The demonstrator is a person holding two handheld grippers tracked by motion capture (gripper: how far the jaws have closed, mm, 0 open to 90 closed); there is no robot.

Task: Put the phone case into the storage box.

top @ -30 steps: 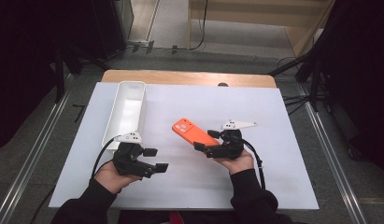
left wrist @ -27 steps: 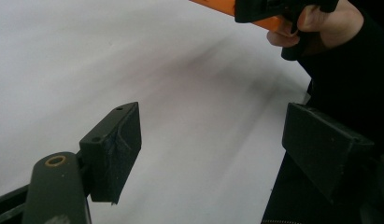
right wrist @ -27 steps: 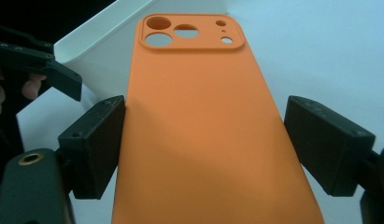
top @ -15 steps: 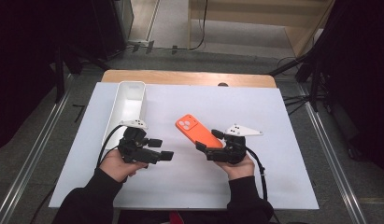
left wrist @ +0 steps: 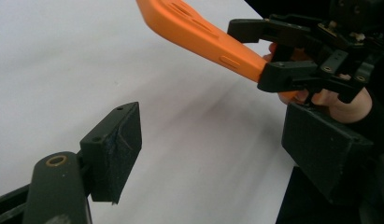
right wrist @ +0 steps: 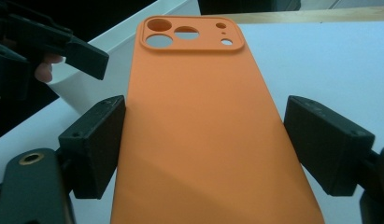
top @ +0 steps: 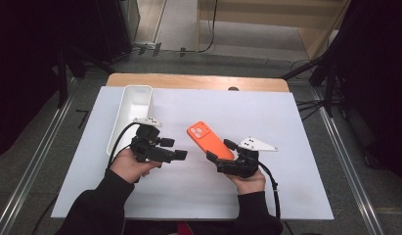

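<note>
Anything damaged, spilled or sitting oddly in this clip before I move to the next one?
Nothing stands out. The orange phone case is held lifted off the table between the right tongs, looking intact. The left tongs are open with nothing between them, and the white tray stands upright on the table.

In the right gripper view we lose the near end of the orange phone case point(right wrist: 203, 140) below the frame edge between the right gripper point(right wrist: 203, 149) pads; pad contact unclear. In the left gripper view its far end is cut off at the top, beyond the left gripper point(left wrist: 217, 140).
</note>
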